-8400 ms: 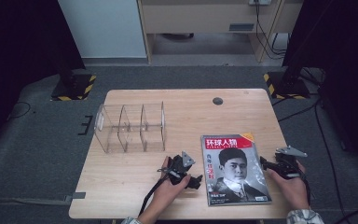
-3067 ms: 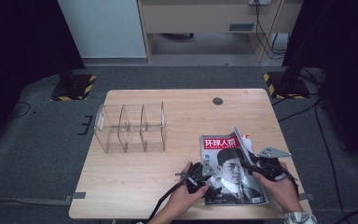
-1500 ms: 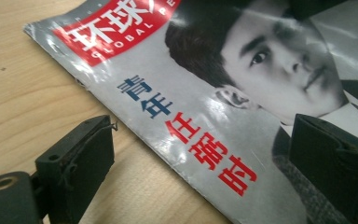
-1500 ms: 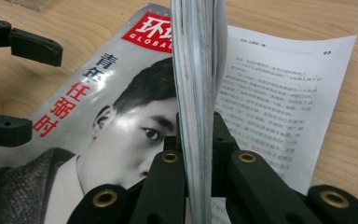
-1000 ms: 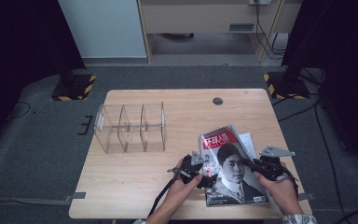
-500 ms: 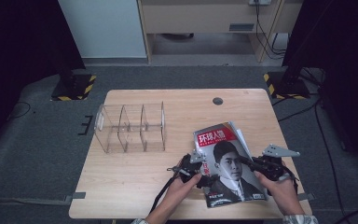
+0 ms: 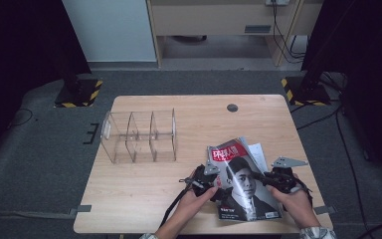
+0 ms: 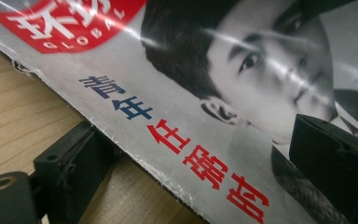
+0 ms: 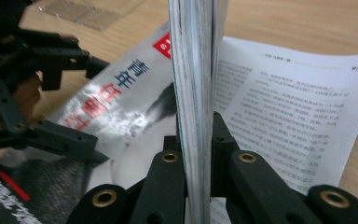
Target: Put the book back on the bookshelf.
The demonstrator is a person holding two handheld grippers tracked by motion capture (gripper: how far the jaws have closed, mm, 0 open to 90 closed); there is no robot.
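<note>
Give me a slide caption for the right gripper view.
Right hand-held gripper clamps a stack of the glossy magazine's pages above the pale wooden table.

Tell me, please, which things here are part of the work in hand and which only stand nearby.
In the work:
- magazine
- right gripper, shut on its page edges
- left gripper, jaws astride its spine edge

Standing nearby:
- clear divider rack
- dark round cap in the table
</note>
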